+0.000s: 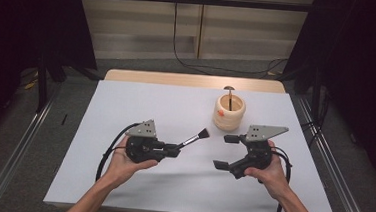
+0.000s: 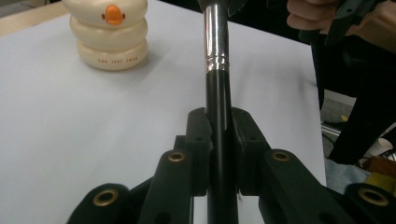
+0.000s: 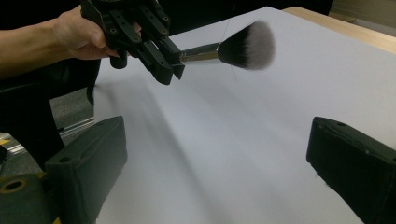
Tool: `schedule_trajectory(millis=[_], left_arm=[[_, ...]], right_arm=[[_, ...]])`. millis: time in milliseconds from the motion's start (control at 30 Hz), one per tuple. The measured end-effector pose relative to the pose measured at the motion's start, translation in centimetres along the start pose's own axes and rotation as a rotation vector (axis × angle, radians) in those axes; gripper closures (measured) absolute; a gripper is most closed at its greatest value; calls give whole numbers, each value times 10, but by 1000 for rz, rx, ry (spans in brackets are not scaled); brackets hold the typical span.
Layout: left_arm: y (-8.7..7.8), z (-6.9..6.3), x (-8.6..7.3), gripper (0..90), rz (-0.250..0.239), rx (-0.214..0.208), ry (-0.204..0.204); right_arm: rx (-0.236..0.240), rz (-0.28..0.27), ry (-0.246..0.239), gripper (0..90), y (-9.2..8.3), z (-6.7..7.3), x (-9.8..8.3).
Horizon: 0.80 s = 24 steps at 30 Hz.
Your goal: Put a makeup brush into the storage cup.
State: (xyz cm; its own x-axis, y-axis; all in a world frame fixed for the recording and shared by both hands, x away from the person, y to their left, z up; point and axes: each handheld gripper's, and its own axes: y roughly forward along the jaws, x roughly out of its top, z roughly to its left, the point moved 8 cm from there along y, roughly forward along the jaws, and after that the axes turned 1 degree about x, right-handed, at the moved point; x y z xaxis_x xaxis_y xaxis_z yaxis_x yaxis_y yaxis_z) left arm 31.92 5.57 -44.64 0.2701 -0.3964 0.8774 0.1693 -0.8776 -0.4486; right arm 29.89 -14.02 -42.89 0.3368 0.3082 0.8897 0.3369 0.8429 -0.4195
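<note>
My left gripper [image 1: 176, 149] is shut on a makeup brush [image 1: 193, 138] and holds it above the white table top [image 1: 141, 98], bristles pointing up and right. In the left gripper view the jaws pinch the brush's black handle [image 2: 219, 121] below its silver ferrule. The right gripper view shows the left gripper [image 3: 173, 67] with the brush's fluffy head [image 3: 246, 45] sticking out. My right gripper [image 1: 227, 152] stands open at the right with nothing between its jaws; its own view shows its gap [image 3: 217, 161] over bare table. A cream ringed holder [image 1: 228, 111] with a stick in it stands at the back right.
The holder [image 2: 109, 32] bears an orange mark and sits on the white sheet. A wooden table edge [image 1: 193, 81] runs along the back. Metal rails flank the table on both sides, and cables trail on the floor behind.
</note>
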Motion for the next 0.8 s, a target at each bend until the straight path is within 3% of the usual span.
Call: schedule_trajectory(millis=[167,533,800], left_arm=[[3,-5,2,793,-15,-17,11],[7,-12,11,793,-108,-46,36],[8,-16,16,793,-166,-54,59]], right_arm=[[17,-2,16,54,2,1,0],[37,-19,11,99,4,5,4],[44,-74,-11,211,3,9,10]])
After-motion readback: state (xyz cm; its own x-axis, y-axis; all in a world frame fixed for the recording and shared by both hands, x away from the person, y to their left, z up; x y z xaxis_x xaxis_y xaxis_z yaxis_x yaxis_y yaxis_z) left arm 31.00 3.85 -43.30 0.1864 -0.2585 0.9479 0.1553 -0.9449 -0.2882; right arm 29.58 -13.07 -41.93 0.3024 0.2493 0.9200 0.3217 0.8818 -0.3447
